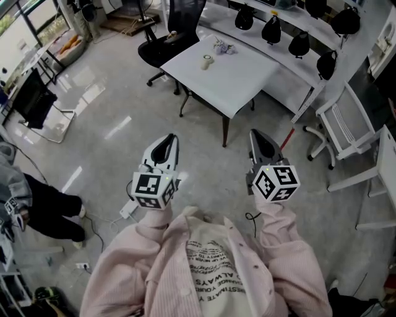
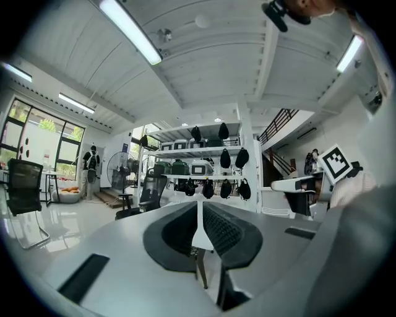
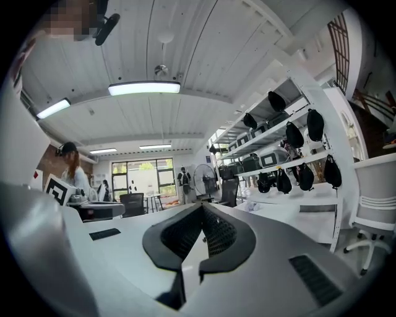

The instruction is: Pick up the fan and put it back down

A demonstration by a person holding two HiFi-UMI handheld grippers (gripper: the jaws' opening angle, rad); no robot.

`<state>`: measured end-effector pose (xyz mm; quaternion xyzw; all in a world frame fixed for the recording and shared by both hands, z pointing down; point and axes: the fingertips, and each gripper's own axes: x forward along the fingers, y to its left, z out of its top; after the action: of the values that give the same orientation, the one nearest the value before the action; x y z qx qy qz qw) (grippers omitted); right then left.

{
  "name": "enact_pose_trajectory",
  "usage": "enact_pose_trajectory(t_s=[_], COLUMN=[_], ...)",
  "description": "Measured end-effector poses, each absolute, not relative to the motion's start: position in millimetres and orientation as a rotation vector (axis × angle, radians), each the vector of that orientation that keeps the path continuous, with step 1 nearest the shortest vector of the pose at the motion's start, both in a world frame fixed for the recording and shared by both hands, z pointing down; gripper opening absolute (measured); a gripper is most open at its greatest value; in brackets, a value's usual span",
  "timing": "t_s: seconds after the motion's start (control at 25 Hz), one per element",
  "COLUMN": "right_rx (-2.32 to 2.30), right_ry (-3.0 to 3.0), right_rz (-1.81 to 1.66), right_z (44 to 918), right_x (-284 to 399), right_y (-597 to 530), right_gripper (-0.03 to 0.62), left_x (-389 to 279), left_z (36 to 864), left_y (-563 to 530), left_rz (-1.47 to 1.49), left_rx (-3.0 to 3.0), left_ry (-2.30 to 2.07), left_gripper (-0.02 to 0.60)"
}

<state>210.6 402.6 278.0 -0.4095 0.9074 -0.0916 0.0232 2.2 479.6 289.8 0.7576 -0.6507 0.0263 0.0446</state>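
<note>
Back from the table [image 1: 241, 77], left gripper [image 1: 167, 143] and right gripper [image 1: 260, 141] are clenched empty, the fan [image 1: 207, 62] too far.

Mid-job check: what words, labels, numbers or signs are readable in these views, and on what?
"ALWAYS": printed on the person's cream shirt, upside down in the head view.
The shirt's other lines: too blurred to read.
Left marker cube and right marker cube: black square patterns, no letters.
Both gripper views: nothing readable.

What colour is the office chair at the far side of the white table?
Black. The office chair shows best in the head view.
</note>
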Motion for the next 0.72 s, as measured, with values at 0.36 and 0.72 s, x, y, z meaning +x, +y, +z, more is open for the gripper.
enact_pose_trajectory(t_s=[0.36, 0.72], right_rx=[-1.257, -1.298], right_ry=[2.807, 2.788], right_rz=[-0.279, -0.332], right_z=[278, 294], right_x=[206, 204], right_y=[382, 340], right_gripper=[-0.002, 0.0], left_x=[-2, -10], left_z=[297, 309], left_y=[459, 412], left_rz=[0.069, 0.091], left_rx=[2.303, 2.298], left_ry=[-1.957, -1.931], left_gripper=[0.204, 0.259])
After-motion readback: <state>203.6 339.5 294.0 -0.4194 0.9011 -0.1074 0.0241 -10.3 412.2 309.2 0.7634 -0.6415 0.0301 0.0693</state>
